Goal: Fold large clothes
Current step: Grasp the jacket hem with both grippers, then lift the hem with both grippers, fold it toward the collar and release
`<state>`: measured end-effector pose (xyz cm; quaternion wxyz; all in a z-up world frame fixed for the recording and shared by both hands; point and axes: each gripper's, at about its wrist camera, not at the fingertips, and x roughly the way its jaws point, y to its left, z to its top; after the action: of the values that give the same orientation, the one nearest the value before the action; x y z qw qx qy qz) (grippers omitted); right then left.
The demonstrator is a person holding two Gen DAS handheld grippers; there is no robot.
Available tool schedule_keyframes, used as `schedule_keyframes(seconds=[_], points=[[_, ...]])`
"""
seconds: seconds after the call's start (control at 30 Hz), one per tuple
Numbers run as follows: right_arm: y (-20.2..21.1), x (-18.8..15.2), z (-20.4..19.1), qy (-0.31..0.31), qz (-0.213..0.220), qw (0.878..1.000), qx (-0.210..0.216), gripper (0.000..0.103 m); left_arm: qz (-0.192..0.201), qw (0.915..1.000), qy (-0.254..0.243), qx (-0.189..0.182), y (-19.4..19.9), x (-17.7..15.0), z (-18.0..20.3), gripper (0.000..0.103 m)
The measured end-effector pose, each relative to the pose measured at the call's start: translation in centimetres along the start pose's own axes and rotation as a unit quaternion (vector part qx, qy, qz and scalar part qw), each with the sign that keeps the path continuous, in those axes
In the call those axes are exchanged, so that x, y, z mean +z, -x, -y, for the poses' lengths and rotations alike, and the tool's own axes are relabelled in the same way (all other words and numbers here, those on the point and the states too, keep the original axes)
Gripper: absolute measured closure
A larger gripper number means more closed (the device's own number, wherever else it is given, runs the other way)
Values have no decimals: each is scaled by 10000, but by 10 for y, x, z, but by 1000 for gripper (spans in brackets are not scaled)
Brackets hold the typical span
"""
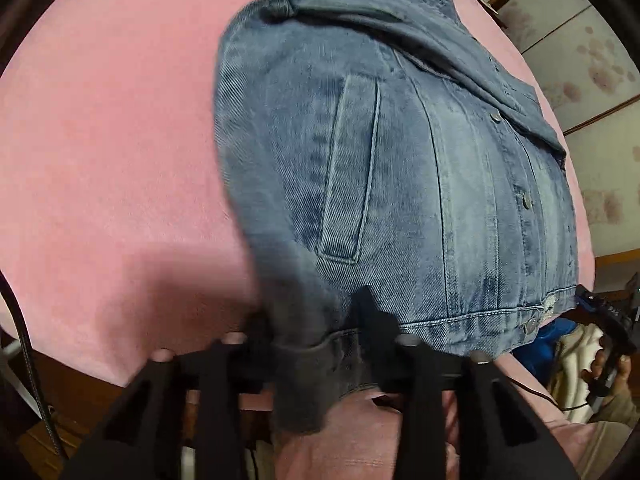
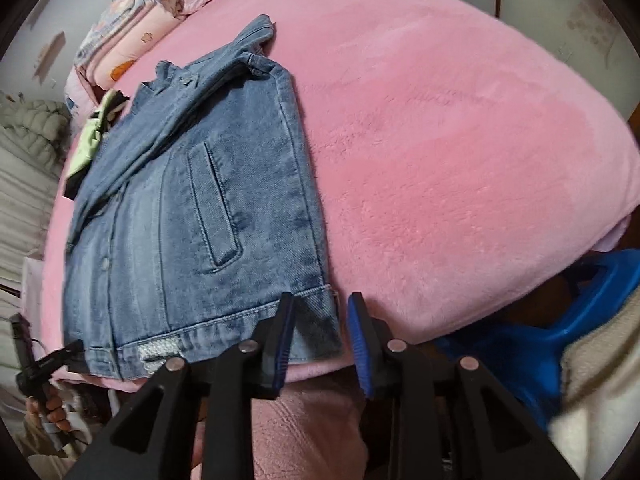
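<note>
No readable labels or writing anywhere. The denim jacket (image 2: 192, 208) lies front-up on a fuzzy pink blanket (image 2: 460, 160) covering the bed, sleeve folded across the chest, with a slanted welt pocket, metal snaps and a frayed patch at the hem. The left gripper (image 1: 316, 344) has its black fingers (image 1: 372, 320) round the hem corner, apparently gripping it. The right gripper (image 2: 320, 320) has its blue-padded fingers (image 2: 360, 336) parted, straddling the other hem corner, not pinching.

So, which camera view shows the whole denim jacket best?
The right wrist view: the denim jacket lies whole on the pink blanket, collar to hem. The left wrist view shows it closer, its near hem hidden by the jaws.
</note>
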<state>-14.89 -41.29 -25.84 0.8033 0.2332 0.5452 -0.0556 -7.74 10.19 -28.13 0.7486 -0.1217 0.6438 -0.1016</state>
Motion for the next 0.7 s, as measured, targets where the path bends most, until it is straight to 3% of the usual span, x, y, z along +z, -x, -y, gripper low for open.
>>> schedule_keyframes(seconds=[0.2, 0.37, 0.4, 0.53, 0.7], points=[[-14, -3, 1, 117, -224, 9987, 445, 61, -48, 9998, -38, -198, -10, 1, 0, 44], [-17, -5, -4, 346, -288, 9982, 388, 62, -72, 9998, -93, -184, -11, 0, 6, 43], [-16, -3, -6, 416, -323, 9980, 355, 63, -71, 9998, -116, -139, -12, -1, 9, 45], [-10, -1, -20, 805, -488, 9955, 133, 81, -18, 9985, -437, 323, -7, -2, 25, 82], [18, 8, -54, 1131, -269, 9931, -175, 88, 89, 9987, -379, 314, 18, 7, 40, 91]])
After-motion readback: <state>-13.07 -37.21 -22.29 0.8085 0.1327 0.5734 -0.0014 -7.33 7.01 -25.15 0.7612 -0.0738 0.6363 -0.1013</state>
